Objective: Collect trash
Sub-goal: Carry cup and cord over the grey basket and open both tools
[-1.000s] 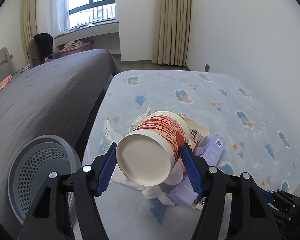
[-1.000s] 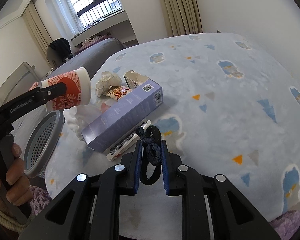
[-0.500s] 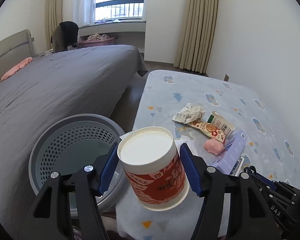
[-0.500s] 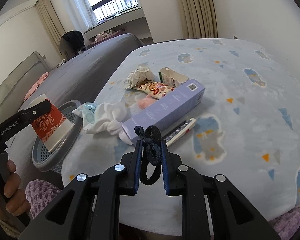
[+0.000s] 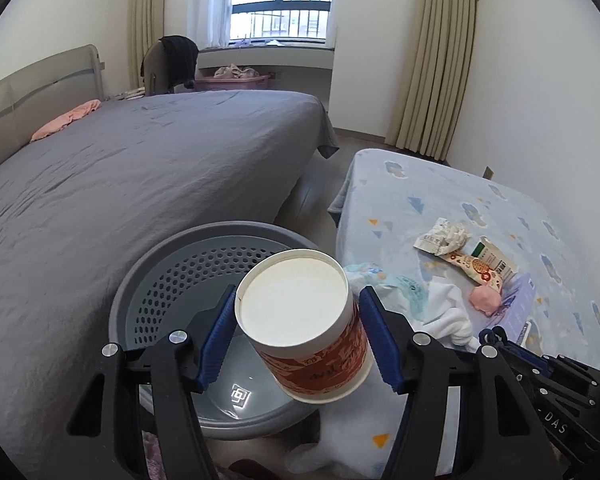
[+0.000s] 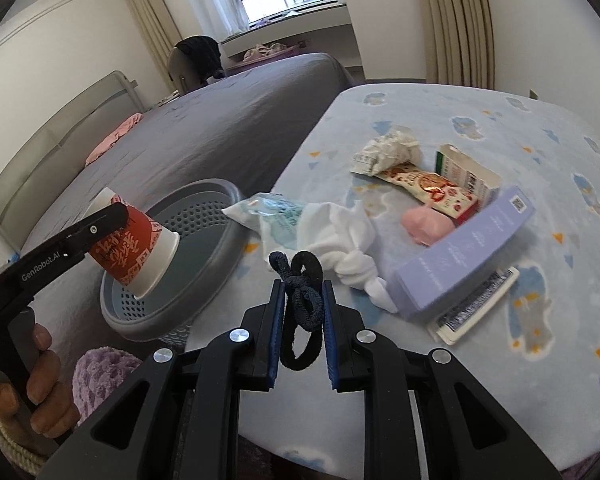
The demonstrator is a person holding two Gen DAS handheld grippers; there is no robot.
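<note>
My left gripper [image 5: 298, 334] is shut on a red and white paper cup [image 5: 304, 324] and holds it tilted, mouth down, over the grey perforated bin [image 5: 172, 276]. The cup [image 6: 134, 248] and bin [image 6: 204, 280] also show in the right wrist view. My right gripper [image 6: 302, 304] is shut on a dark hair tie [image 6: 302, 300], above the table's near edge. On the blue patterned table [image 6: 500, 128] lie a white cloth [image 6: 340, 240], a plastic wrapper [image 6: 268, 212], crumpled paper [image 6: 384, 150], a snack packet [image 6: 428, 186], a small carton [image 6: 466, 174], a pink lump [image 6: 426, 224] and a lilac box [image 6: 464, 256].
A grey bed [image 5: 120, 184] stands left of the bin and table. A flat card [image 6: 476, 306] lies under the lilac box. A chair [image 5: 172, 60] and window sill are at the back. A white wall runs along the table's right side.
My left gripper has carried the cup leftward from above the table to over the bin and turned it mouth down. My right gripper still holds the hair tie and has shifted toward the bin.
</note>
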